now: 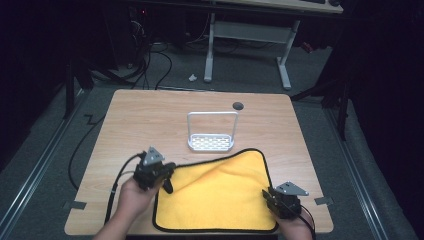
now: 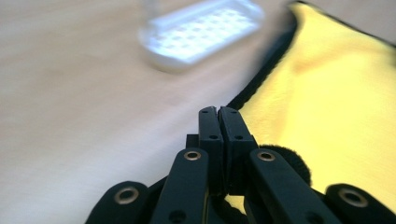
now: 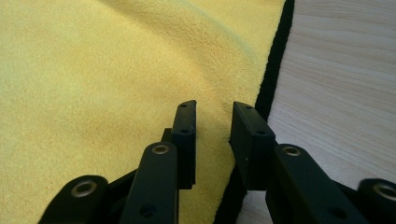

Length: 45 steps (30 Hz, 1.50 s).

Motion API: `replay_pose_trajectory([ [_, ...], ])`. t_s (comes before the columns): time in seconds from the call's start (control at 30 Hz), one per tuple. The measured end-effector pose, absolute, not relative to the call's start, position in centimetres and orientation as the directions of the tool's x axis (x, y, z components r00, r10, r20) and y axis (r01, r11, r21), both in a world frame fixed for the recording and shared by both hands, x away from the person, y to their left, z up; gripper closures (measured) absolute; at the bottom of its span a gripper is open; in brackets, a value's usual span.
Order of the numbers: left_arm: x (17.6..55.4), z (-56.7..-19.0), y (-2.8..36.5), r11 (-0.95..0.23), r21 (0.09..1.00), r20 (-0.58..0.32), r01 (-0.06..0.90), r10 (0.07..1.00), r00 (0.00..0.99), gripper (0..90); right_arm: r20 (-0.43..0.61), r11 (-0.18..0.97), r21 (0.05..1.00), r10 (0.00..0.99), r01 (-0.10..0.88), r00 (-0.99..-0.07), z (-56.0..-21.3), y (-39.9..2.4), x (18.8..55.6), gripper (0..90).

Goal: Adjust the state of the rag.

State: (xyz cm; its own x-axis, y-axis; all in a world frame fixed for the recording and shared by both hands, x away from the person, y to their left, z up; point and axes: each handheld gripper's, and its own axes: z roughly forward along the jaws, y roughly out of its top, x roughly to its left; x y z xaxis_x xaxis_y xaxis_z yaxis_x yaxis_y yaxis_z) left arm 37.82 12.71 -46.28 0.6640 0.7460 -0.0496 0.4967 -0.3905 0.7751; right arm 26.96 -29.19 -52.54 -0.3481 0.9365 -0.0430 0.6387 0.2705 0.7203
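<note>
The yellow cloth (image 1: 220, 192) is being spread on the table (image 1: 150, 115); the left gripper (image 2: 218, 112) is being kept together at its left edge, seemingly pinching the hem, while the right gripper (image 3: 214, 109) is being held apart over the right hem to steady it

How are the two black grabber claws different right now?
The left gripper has its jaws pressed together, while the right gripper has a gap between its jaws. The left gripper is at the left edge of the yellow cloth, with the white rack ahead of it; the right gripper is at the cloth's right edge, its jaws over the black border. Both are black, hand-held and near the cloth.
</note>
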Motion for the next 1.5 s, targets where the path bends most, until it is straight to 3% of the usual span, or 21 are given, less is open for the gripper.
replay_pose_trajectory([
  [0.13,41.7,-46.9,13.8,-0.356,0.761,-0.044,0.542,0.805,0.591,85.4,-0.044,0.272,0.718,0.937,0.641,-0.347,-52.5,-29.3,26.8,72.0],
  [0.2,42.8,-47.1,14.6,-0.323,0.760,-0.060,0.565,0.830,0.555,76.8,-0.045,0.271,0.718,0.937,0.641,-0.346,-52.5,-29.4,26.8,72.0],
  [0.33,42.2,-46.6,16.2,-0.243,0.803,-0.089,0.545,0.854,0.512,68.8,-0.048,0.275,0.717,0.936,0.640,-0.348,-52.5,-29.6,26.7,71.9],
  [0.5,38.8,-47.8,14.9,-0.317,0.782,-0.117,0.537,0.771,0.626,68.3,-0.042,0.274,0.716,0.935,0.642,-0.352,-52.4,-29.6,26.8,70.6],
  [0.57,36.2,-50.2,13.2,-0.398,0.735,-0.117,0.549,0.723,0.681,67.2,-0.045,0.269,0.736,0.935,0.621,-0.351,-52.1,-29.5,26.7,70.3],
  [0.8,33.5,-52.5,12.1,-0.450,0.709,-0.097,0.542,0.699,0.708,65.9,-0.029,0.249,0.716,0.944,0.652,-0.328,-52.5,-29.3,28.1,70.2],
  [1.03,31.6,-52.6,11.9,-0.469,0.716,-0.110,0.516,0.655,0.747,63.8,-0.052,0.250,0.712,0.951,0.656,-0.306,-52.4,-29.9,26.8,69.4],
  [1.2,34.3,-51.8,13.9,-0.354,0.770,-0.144,0.530,0.714,0.685,55.7,-0.058,0.270,0.779,0.930,0.567,-0.363,-50.8,-28.3,26.4,60.1],
  [1.5,40.6,-52.2,14.4,-0.233,0.772,-0.186,0.592,0.807,0.560,51.4,-0.099,0.374,0.797,0.855,0.475,-0.509,-49.5,-22.8,26.6,60.5],
])
